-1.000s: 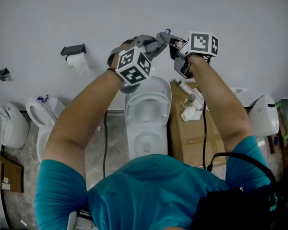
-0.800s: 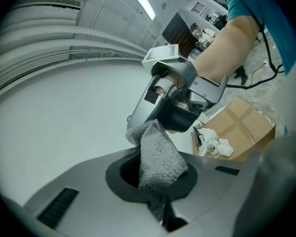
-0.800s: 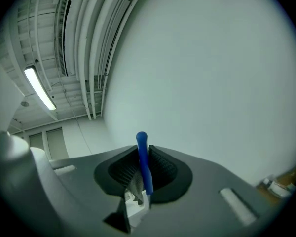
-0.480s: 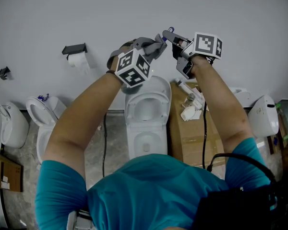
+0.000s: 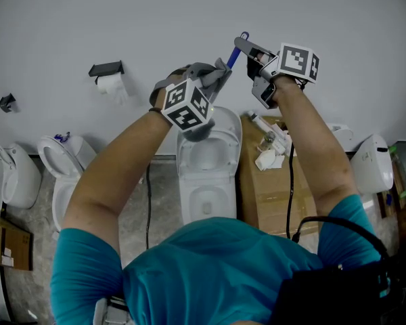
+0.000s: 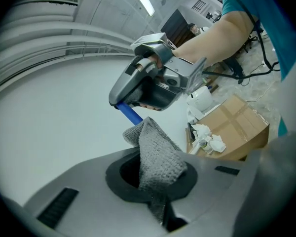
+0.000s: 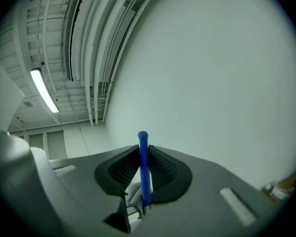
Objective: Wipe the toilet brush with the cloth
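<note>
The right tool (image 5: pixel 243 46) rose toward 12 o'clock in the head view, lifting the toilet brush's blue handle (image 5: pixel 234 57) with it. The cloth (image 5: pixel 204 78), pinched in the left tool (image 5: pixel 216 73), dropped toward 6 o'clock along that handle, baring a blue stretch previously covered.

The cloth (image 6: pixel 158 157) is coarse-woven, the toilet brush handle (image 7: pixel 144 167) smooth plastic.
</note>
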Demonstrator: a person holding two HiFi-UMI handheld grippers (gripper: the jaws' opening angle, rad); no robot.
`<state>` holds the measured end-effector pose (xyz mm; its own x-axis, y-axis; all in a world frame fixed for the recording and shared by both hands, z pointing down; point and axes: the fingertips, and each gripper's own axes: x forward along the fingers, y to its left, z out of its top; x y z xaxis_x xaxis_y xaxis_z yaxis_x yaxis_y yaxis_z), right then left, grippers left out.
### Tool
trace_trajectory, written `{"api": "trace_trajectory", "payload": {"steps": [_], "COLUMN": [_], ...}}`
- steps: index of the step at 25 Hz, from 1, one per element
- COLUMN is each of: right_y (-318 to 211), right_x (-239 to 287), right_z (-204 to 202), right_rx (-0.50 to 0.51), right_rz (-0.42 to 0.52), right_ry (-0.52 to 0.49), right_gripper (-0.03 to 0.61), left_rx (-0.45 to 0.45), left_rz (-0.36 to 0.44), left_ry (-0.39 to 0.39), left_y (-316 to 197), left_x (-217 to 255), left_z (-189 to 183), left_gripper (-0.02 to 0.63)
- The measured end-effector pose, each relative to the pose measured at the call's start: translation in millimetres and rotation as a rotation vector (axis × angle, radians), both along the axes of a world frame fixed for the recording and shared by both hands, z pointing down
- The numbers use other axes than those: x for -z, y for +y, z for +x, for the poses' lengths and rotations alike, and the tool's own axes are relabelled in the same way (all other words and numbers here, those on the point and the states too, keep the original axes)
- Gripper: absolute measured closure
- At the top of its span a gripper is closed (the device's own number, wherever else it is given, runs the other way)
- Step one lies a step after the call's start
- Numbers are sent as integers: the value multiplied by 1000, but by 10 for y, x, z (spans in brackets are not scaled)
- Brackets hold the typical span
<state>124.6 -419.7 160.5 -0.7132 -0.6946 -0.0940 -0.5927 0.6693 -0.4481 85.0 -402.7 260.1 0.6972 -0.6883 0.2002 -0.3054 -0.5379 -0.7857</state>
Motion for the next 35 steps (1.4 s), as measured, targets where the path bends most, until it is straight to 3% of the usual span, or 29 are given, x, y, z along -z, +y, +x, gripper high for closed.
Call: {"api": "trace_trajectory", "payload": {"steps": [7,14,19,23,26,29,35], "right_y": [15,55,42,28,80,94,61], "right_x": [82,-48,9,180,289,298,179], "right_z": [-20,-145,-135,6,7,2,-11], "right_rx": [-14,-53,-84,-92,-90,-94,-88], "right_rz": [40,68,83,93,126,136,112], "right_ry": [15,80,77,17,12,25,40], "right_gripper": [526,527,527,528,528,528,528], "left_rx": [-12,-31,-19,-43,-46,-39,15], "left_rz": [-29,40,113,119,114,104,135], "left_ry": [-26,46,-58,-152,-180,-136,-13], "left_y": [105,276,324,400,418,405,278], "left_x": [-262,114,33,-203,-386,-349,274], "left_z": [29,30,160,288,286,224,113], "left_gripper": [601,601,601,601,601,601,601]}}
